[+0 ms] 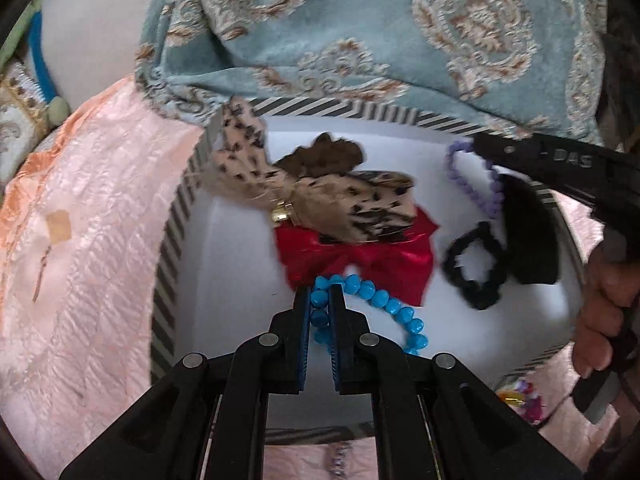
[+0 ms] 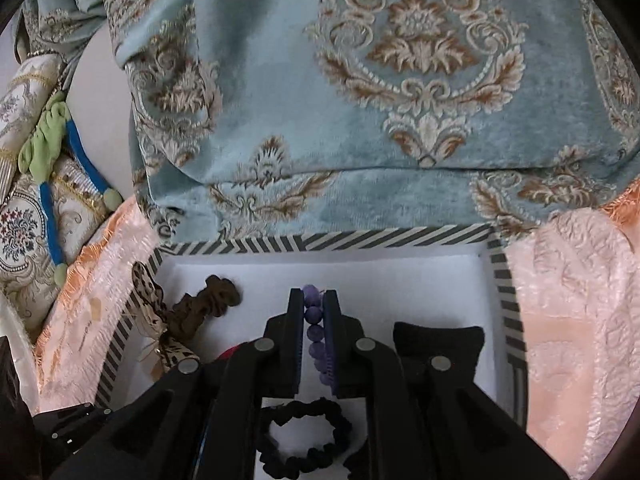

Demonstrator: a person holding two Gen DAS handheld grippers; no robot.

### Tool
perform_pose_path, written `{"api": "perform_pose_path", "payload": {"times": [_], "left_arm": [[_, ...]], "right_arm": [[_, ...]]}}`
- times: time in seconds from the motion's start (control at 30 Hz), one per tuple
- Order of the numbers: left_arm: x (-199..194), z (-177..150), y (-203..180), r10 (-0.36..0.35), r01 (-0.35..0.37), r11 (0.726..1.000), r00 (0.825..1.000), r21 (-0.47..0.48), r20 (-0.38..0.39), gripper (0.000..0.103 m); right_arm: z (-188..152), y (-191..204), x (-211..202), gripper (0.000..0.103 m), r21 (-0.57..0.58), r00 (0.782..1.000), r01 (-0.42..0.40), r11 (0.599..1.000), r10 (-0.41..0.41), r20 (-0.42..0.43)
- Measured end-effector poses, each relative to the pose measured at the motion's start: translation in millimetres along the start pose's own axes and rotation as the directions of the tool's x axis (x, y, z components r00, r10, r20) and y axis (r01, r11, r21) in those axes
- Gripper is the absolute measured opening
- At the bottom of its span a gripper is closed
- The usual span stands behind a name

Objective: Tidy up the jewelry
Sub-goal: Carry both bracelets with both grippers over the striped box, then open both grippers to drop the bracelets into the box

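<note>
Left claw (image 1: 320, 294), seen from its own wrist camera, was closed on the bright blue faceted-bead bracelet (image 1: 384, 304), pinching one side of the loop while the rest trailed rightward over the white floor of the striped-rimmed shallow box (image 1: 176, 216). It pointed into the box from the near edge, tips low over the floor. Just beyond lay the red satin bow (image 1: 360, 256) under a leopard-print fabric bow (image 1: 320, 196); a black scrunchie (image 1: 472, 276) lay to the right. The right claw's black body (image 1: 560, 160) reached in from the right, a hand (image 1: 604, 304) on its grip.

Right wrist view: the right claw (image 2: 313, 298) gripped the lilac round-bead bracelet (image 2: 313, 314), beads stacked between its fingers, aimed at the far striped wall.

Judged step: both bracelets were being placed inside the box. The next move would call for opening each claw low over bare floor, clear of the bows.
</note>
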State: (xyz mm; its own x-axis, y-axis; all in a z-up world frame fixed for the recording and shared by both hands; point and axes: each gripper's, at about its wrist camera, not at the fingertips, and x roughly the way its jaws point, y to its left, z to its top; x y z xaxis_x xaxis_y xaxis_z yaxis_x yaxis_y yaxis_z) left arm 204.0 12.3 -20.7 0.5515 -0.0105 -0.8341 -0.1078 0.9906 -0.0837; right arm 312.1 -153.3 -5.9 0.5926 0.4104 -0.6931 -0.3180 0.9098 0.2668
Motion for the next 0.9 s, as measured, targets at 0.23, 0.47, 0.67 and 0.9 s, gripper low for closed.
{"api": "perform_pose_path", "payload": {"times": [0.23,0.47,0.67,0.9], "left_arm": [[1.1,0.7,8.6,0.061,-0.061,0.998,0.998,-0.013,0.011,0.013],[-5.1,2.6,11.9,0.065,-0.065,0.998,0.997,-0.019,0.032,0.014],[-31.5,-4.2,14.7,0.027,-0.026,1.000,0.993,-0.009,0.115,0.015],[-73.2,-40.1,27.0,-0.044,0.050,0.998,0.977,-0.024,0.208,0.017]], "right_arm": [[-2.1,-9.1,-5.8,0.017,0.035,0.998,-0.066,0.997,0.065,0.022],[-3.8,-10.2,-34.4,0.018,0.031,0.997,-0.058,0.998,0.056,0.060],[-34.7,-2.5,-82.2,0.018,-0.023,0.996,-0.042,0.999,0.044,0.078],[-107.0,-15.9,-143.6,0.018,-0.002,0.990,-0.071,0.997,0.070,0.123]]}}
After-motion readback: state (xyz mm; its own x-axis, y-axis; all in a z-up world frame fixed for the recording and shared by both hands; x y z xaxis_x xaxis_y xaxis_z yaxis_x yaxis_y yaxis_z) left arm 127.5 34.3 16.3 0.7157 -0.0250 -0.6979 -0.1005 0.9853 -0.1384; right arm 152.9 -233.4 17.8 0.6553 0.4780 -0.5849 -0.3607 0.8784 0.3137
